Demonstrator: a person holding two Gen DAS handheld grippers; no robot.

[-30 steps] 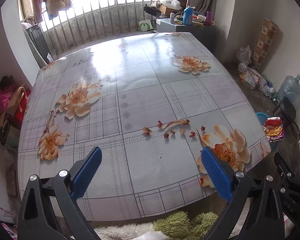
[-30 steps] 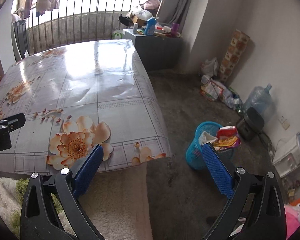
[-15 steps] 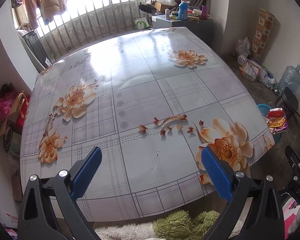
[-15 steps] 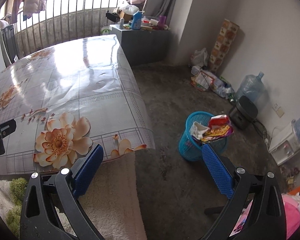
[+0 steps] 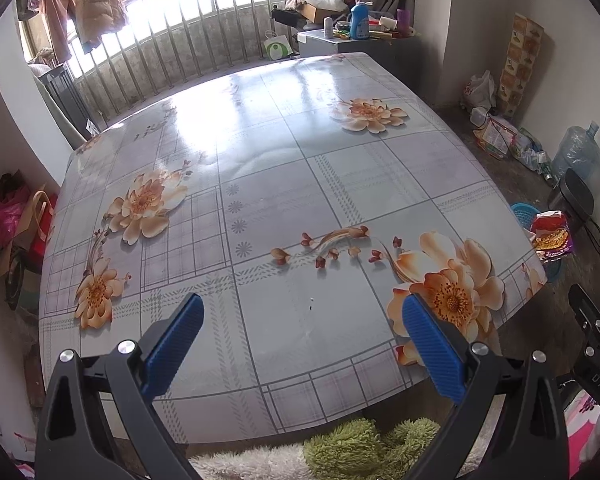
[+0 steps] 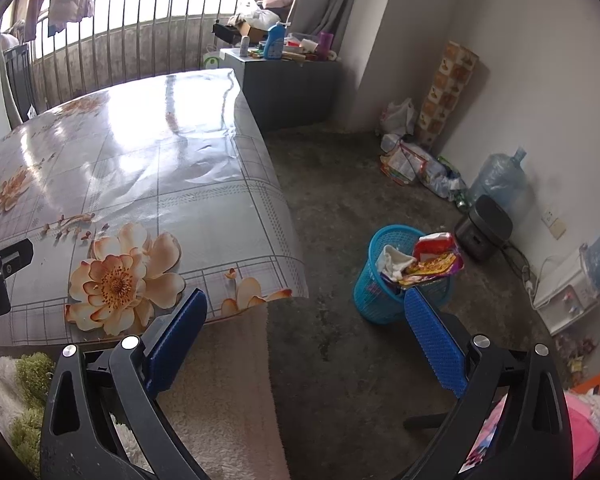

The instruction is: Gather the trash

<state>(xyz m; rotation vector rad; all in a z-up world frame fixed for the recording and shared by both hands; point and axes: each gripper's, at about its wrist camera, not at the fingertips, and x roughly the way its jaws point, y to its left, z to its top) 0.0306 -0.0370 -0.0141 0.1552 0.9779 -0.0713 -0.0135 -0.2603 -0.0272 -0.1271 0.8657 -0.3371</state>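
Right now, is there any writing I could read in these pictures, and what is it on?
"DAS": white letters on the right gripper body, cut off at the frame edge.
Snack wrappers in the blue basket: print too blurred to read.
Blue bottle on the cabinet: label too small to read.

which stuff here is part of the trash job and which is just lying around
Belongs to the job:
- blue plastic mesh basket
- red and yellow snack wrappers sticking out of it
- crumpled white paper in it

Just lying about:
- blue detergent bottle
- clear water jug
- black round cooker
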